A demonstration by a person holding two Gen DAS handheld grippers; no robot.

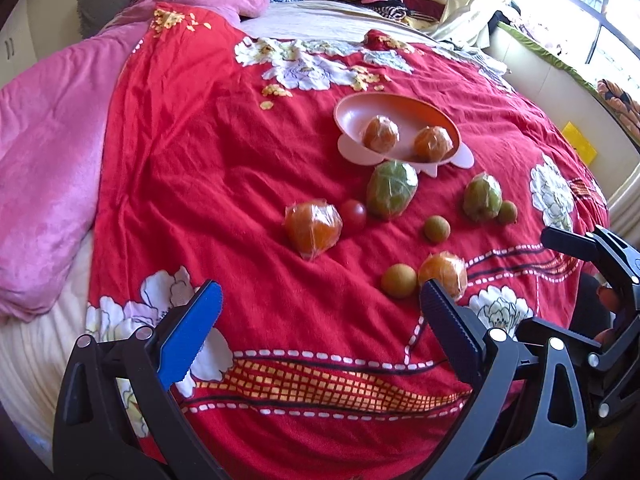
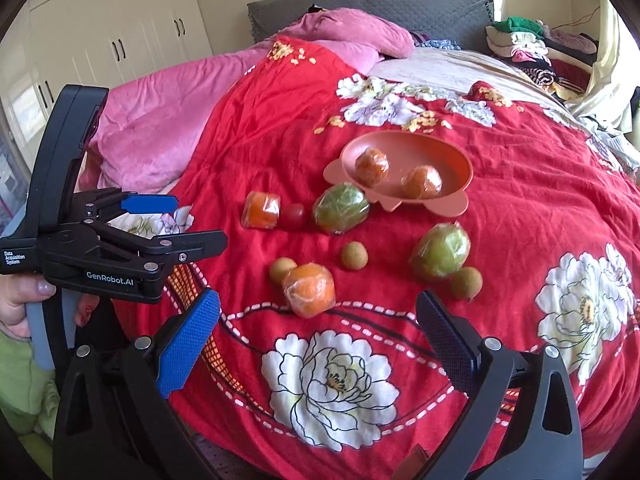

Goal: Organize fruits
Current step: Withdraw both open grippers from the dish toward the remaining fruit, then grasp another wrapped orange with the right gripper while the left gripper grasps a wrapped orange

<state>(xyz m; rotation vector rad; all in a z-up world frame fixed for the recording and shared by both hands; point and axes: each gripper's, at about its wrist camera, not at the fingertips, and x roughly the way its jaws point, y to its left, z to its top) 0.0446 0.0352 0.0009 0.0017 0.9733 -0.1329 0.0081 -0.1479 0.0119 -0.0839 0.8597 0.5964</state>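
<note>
Both jaws wide open, empty. Best taken next: nearest wrapped orange (image 2: 309,289) at 12 o'clock (film slippery), squeezed gently, carried to pink bowl (image 2: 460,160).

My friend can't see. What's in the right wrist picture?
A pink bowl holding two wrapped oranges sits on a red flowered blanket, with more wrapped and loose fruit scattered in front. The open right gripper faces a wrapped orange; the left gripper is at left.

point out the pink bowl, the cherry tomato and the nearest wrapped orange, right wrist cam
pink bowl (image 2: 460,160): right wrist view, on its bare inner wall.
cherry tomato (image 2: 292,215): right wrist view, on its middle.
nearest wrapped orange (image 2: 310,289): right wrist view, on its wrapped front face.
</note>
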